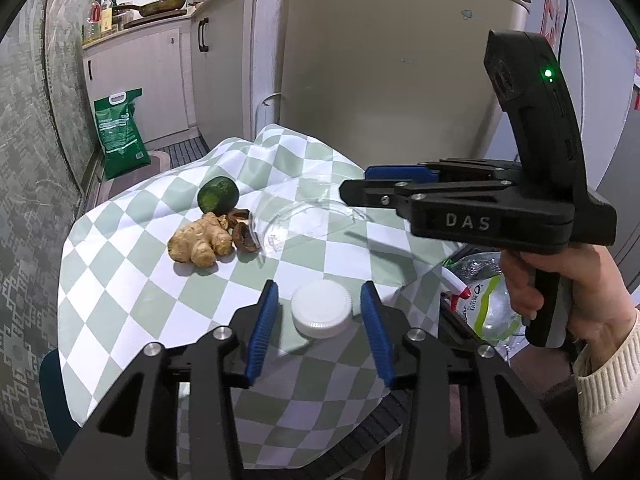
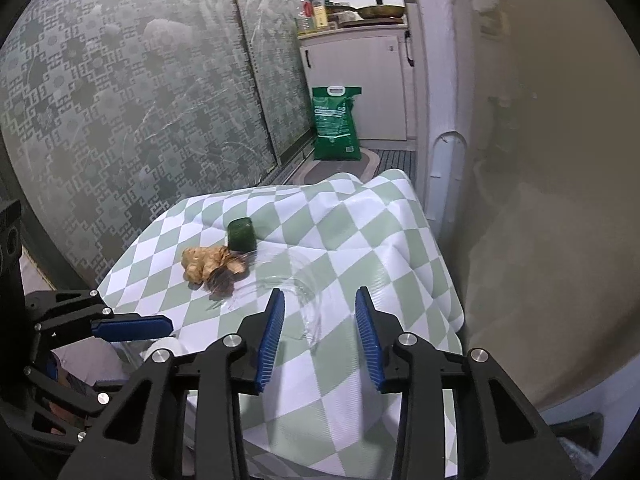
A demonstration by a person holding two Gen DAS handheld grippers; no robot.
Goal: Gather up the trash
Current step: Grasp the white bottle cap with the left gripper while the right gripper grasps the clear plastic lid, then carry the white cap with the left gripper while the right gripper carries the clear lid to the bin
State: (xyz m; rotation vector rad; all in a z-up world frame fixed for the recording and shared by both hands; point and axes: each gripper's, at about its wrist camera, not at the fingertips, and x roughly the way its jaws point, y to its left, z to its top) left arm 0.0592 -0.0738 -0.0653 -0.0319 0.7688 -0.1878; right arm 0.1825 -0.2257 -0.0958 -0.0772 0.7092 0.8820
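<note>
A white screw cap (image 1: 322,314) lies on the checked tablecloth (image 1: 132,280) near the front edge. My left gripper (image 1: 320,290) straddles it, a narrow gap showing at each blue pad, so it is open. A clear plastic cup (image 1: 300,220) lies on its side further back. My right gripper (image 2: 320,294) is lowered over the cup's rim (image 2: 314,312), open, with the right pad clear of it. Beside the cup are a ginger root (image 1: 200,244), walnut shells (image 1: 244,238) and a green citrus fruit (image 1: 218,196).
A beige fridge (image 1: 400,60) stands right behind the table. A bag of wrappers (image 1: 484,304) sits below the table's right edge, beside the person's hand (image 1: 560,280). A green sack (image 1: 120,132) stands on the floor by the white cabinets (image 1: 160,72). Patterned panels (image 2: 120,120) line the left.
</note>
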